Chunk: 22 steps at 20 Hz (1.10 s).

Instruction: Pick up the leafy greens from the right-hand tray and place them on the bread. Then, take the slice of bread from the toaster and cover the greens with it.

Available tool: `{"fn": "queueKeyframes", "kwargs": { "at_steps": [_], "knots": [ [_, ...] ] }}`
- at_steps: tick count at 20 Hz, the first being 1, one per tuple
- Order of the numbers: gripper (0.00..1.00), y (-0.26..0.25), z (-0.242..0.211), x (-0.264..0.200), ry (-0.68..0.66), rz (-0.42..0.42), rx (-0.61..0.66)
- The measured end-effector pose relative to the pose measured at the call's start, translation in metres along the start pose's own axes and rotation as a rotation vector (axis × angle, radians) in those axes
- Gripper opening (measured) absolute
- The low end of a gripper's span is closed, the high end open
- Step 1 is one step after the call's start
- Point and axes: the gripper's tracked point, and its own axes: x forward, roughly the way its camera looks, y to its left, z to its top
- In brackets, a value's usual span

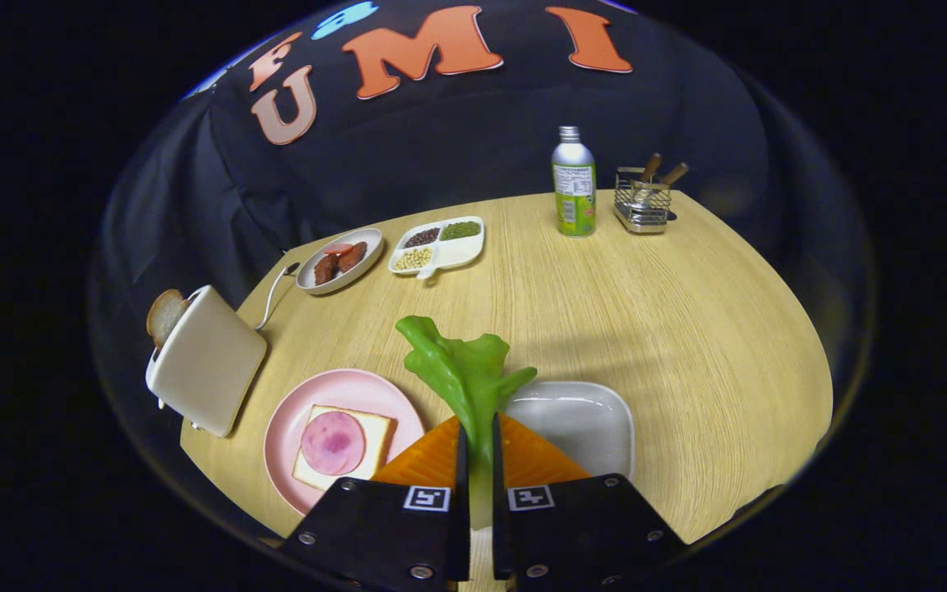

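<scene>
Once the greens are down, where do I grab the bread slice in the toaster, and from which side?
Grip the rounded top of the bread slice that sticks out of the toaster slot, coming from above with a finger on each flat face. Only that end is exposed. The gripper is now shut on the leafy greens.

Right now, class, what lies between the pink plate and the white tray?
In the gripper view, the leafy greens rise between the pink plate and the white tray, clamped in the gripper.
</scene>
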Motion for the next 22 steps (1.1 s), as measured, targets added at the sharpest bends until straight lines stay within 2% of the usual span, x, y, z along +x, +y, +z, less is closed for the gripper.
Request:
{"fn": "queueKeyframes", "kwargs": {
  "at_steps": [3, 12, 17, 22],
  "knots": [
    [0.11, 0.028, 0.003, -0.004, -0.014, 0.061, -0.043],
    [0.11, 0.085, -0.024, 0.013, 0.044, 0.145, -0.169],
    [0.15, 0.09, -0.036, 0.03, 0.092, 0.129, -0.183],
    [0.2, 0.109, -0.041, 0.033, 0.129, 0.191, -0.154]
  ]
}}
